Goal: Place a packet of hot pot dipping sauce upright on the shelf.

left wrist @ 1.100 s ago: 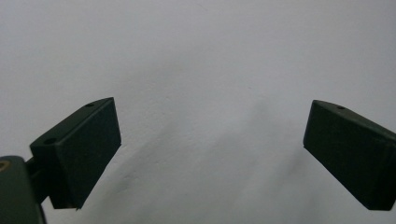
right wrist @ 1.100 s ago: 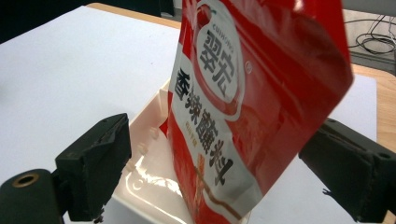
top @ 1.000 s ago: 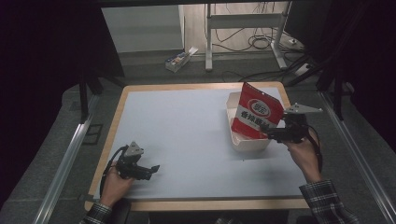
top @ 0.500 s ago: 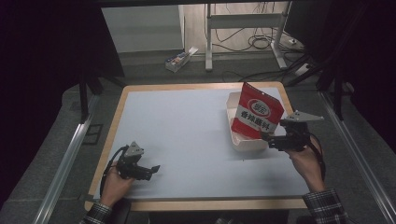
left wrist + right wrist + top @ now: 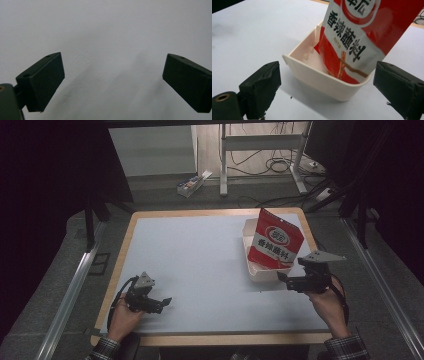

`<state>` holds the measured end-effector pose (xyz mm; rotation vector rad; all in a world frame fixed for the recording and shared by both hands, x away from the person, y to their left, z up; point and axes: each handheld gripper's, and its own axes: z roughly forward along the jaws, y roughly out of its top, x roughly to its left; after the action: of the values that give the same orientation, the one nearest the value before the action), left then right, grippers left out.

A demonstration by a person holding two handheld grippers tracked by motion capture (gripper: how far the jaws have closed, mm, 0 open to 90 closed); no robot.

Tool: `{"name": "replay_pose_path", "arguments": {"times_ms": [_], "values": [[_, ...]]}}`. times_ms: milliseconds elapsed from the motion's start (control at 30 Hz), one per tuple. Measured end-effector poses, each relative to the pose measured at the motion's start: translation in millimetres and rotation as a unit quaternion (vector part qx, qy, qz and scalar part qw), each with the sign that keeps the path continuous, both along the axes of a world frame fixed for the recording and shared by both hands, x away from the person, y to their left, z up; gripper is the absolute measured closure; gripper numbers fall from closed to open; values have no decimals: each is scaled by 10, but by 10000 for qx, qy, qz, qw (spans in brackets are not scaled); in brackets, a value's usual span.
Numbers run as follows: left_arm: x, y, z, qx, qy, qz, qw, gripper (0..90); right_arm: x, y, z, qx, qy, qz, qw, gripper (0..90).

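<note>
A red pouch (image 5: 274,246) stands tilted in a cream tray (image 5: 250,232), just ahead of the right hand-held gripper (image 5: 283,279), leaning over the tray's near rim. In the right gripper view the pouch (image 5: 362,37) rises from the tray (image 5: 322,81) directly ahead of that hand-held gripper (image 5: 325,92), whose jaws stand wide apart and hold nothing, short of the tray's near wall and not touching it. A few pale crumbs lie on the tray floor beyond the left jaw. The left hand-held gripper (image 5: 162,303) rests low on the worktop (image 5: 195,265), well apart from the tray and off to the far side of it; in its own view the left hand-held gripper (image 5: 113,85) is also spread open with only bare surface ahead. By the look of it, placing the pouch in the tray is done, and what is left, if anything, is to settle it lower or draw the hands clear.
</note>
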<state>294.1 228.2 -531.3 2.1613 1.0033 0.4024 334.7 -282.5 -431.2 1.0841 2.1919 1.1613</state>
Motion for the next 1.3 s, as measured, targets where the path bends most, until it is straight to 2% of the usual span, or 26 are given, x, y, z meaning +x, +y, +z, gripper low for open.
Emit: {"name": "replay_pose_path", "arguments": {"times_ms": [867, 1300], "values": [[-4, -7, 1, 2, -3, -55, 10000, 41, -330, 30, -292, -273, 61, 303, 9991, 52], [-3, -8, 1, 7, -16, -74, 10000, 38, -439, -21, -381, -403, 38, 330, 9986, 36]]}}
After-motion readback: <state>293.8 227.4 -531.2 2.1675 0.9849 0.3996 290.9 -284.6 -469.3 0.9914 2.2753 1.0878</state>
